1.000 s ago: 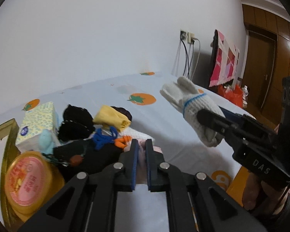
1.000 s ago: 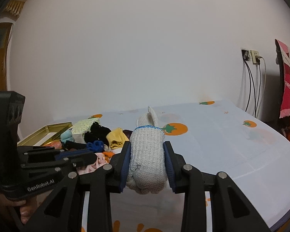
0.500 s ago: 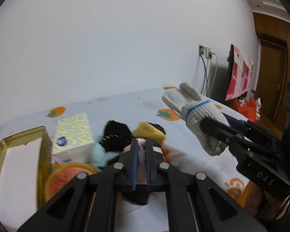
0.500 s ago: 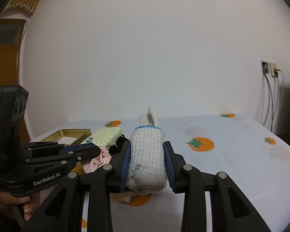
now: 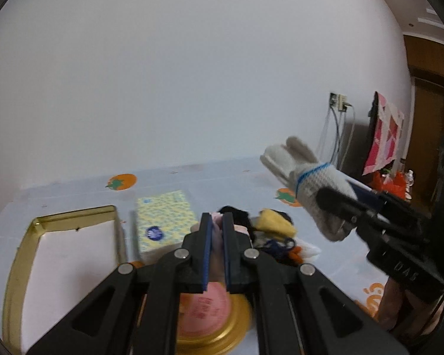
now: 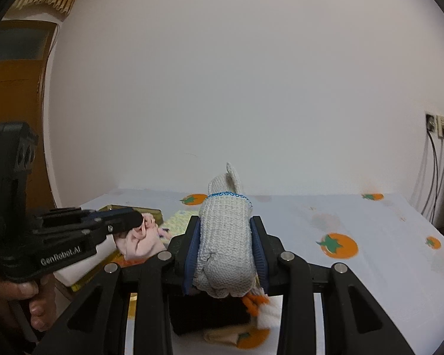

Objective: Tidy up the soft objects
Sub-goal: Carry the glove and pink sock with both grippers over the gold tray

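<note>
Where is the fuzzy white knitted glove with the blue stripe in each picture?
Left wrist view: the white knitted glove with the blue stripe is on the right, up in the air, pinched by the right gripper.
Right wrist view: the glove is in the middle, squeezed between the right gripper's blue pads.
Shared landmark: the gold metal tin, on the left in both views.

Soft, even indoor light is falling without glare; fisheye curvature is bending the edges, and near objects are smearing slightly.
</note>
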{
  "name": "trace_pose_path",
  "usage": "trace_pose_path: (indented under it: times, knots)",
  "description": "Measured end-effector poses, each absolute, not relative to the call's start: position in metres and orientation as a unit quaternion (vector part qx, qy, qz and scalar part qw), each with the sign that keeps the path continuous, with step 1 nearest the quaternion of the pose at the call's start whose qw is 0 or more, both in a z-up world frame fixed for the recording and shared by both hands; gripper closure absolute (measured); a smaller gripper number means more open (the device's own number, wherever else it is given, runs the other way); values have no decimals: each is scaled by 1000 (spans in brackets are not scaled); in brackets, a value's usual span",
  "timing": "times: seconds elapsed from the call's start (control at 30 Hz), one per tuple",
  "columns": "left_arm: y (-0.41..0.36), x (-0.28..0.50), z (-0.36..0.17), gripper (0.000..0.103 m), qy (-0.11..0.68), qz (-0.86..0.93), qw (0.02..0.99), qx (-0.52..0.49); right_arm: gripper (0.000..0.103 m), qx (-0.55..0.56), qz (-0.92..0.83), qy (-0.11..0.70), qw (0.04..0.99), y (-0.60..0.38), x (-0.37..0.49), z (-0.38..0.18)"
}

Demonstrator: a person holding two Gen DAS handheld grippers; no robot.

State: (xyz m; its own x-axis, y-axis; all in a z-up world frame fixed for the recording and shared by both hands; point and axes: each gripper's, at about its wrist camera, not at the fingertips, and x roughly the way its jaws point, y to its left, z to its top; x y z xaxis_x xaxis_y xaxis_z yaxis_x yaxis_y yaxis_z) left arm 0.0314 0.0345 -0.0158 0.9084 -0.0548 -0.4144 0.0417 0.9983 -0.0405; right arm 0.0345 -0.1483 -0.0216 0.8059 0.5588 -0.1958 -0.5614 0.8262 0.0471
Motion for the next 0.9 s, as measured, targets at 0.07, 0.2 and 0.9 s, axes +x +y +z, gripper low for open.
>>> trace_pose_path:
  times: [0.07,0.2,0.9]
  knots:
    - [42,32,-15,99,216,-19,976,-17,67,-8,300,98,949,-141,37,-17]
    - [55,33,-15,99,225,-8,974,-16,67,-15,309,98,946,-124,42,-12]
    - [143,28,-10,99,247,63,967,-30,67,-26,376,151,914,-29,74,-2]
